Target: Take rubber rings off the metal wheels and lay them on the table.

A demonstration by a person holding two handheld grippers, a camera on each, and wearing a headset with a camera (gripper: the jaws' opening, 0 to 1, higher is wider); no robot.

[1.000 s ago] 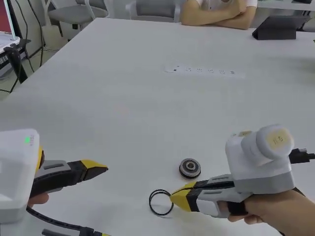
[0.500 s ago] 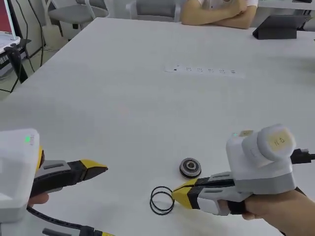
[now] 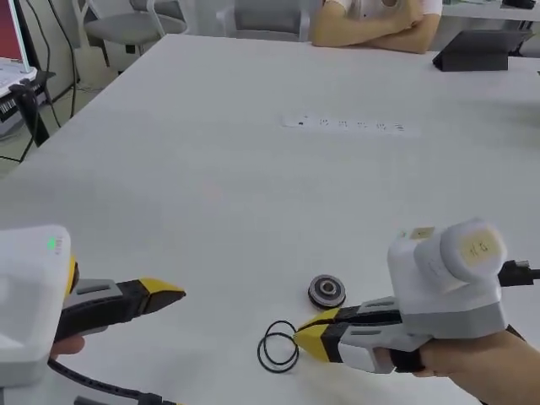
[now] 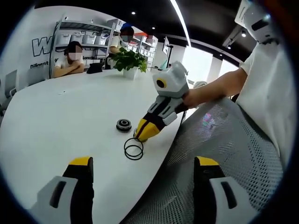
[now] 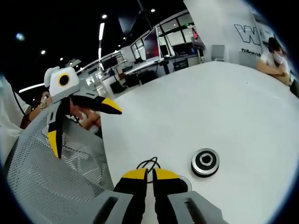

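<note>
Head view first: the right gripper (image 3: 302,337) sits low at the near edge of the white table (image 3: 211,169), its yellow jaws pinched together. Just off its tips lie 2 black rubber rings (image 3: 278,346), overlapping, flat on the table. The metal wheel (image 3: 326,290) rests near them, a little farther in and apart from the rings. Over on the other side, the left gripper (image 3: 164,346) hangs with its jaws spread wide. Farther up the table there's a white power strip (image 3: 350,124), and a person (image 3: 371,21) sits at the far end with arms folded.

Left gripper view now: the left gripper's (image 4: 143,163) own jaws stand well apart and hold nothing. Ahead, the right gripper (image 4: 141,135) points its closed tips down at the rubber rings (image 4: 133,149) near the table's edge, with the metal wheel (image 4: 124,125) just beyond. A potted plant (image 4: 128,59) stands far down the table.

Right gripper view: the right gripper's (image 5: 150,175) jaws are closed, the rubber rings (image 5: 148,163) peeking out just past them. The metal wheel (image 5: 205,161) lies flat off to one side. The left gripper (image 5: 83,123) gapes wide in mid-air.
</note>
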